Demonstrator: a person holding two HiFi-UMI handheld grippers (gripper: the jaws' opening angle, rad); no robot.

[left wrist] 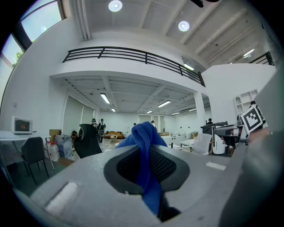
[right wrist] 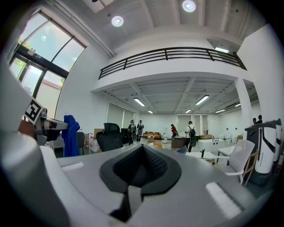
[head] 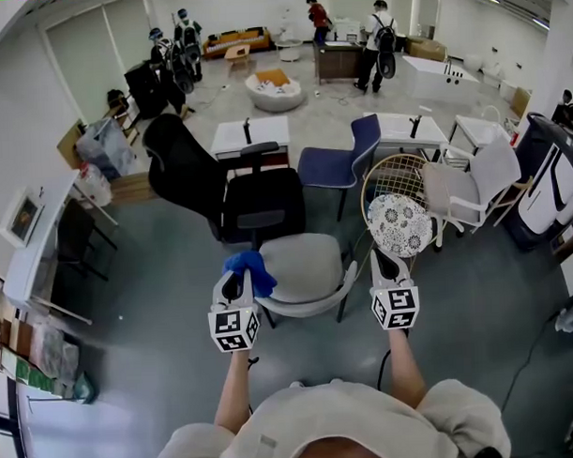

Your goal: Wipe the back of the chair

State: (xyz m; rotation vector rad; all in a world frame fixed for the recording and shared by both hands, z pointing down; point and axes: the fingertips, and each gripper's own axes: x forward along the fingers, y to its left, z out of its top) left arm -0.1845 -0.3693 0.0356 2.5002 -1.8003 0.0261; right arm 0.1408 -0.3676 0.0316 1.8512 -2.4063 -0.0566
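Tightly in the left hand-held gripper — soft ribbed blue cloth; right hand-held gripper pressed closed.

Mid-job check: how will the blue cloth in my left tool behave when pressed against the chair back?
Probably floppy: the blue cloth folds over and droops from the left tool, which is shut on it. Likely light, since it sits bunched above the tool without sagging far. Its ribbed weave suggests grip rather than slipperiness.

Lower end of the blue cloth — out of sight inside the left hand-held gripper
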